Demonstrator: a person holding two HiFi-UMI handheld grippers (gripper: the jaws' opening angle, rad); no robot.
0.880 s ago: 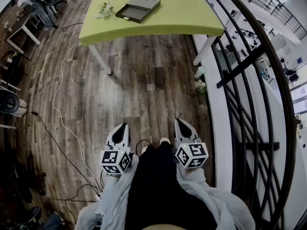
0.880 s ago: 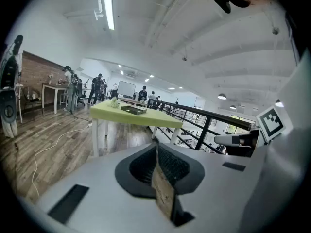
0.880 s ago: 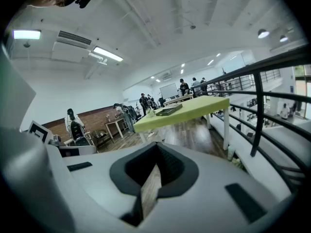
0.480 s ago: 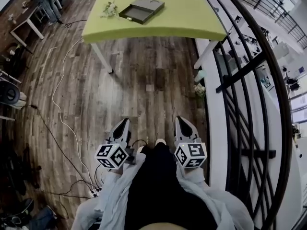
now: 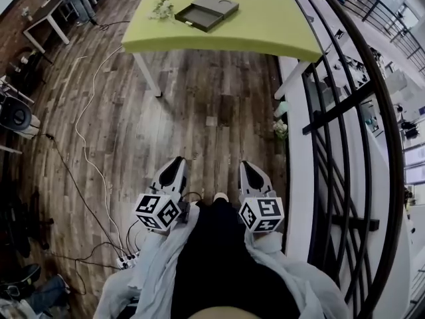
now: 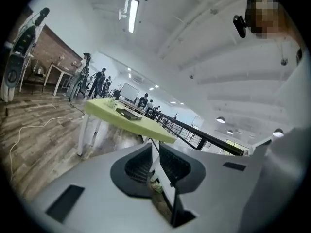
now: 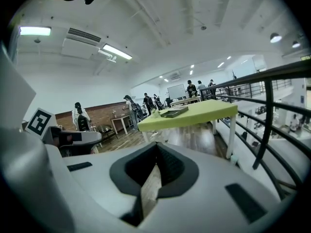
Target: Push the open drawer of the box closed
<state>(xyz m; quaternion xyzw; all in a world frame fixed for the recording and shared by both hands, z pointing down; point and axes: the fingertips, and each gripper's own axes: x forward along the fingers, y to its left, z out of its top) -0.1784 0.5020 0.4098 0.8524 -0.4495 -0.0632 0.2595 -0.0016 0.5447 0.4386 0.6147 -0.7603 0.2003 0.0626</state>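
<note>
A dark flat box (image 5: 206, 13) with its drawer pulled out toward the left lies on the far part of a lime-green table (image 5: 265, 35). Both grippers are held low in front of the person's body, well short of the table, over the wood floor. My left gripper (image 5: 178, 165) and my right gripper (image 5: 246, 168) point toward the table. In the left gripper view the box (image 6: 127, 113) is small and far beyond the jaws (image 6: 153, 147), which stand together with nothing between them. The right gripper view shows the box (image 7: 174, 112) far off, and the jaws (image 7: 155, 147) shut and empty.
A black metal railing (image 5: 345, 111) runs along the right side. A small potted plant (image 5: 281, 129) sits on the floor by it. A white cable (image 5: 86, 145) trails over the floor on the left to a power strip (image 5: 126, 261). A sprig of greenery (image 5: 161, 8) lies beside the box.
The view has shifted toward the table, which now sits a little nearer and more to the right. Both grippers stay in front of the body, jaws unchanged.
</note>
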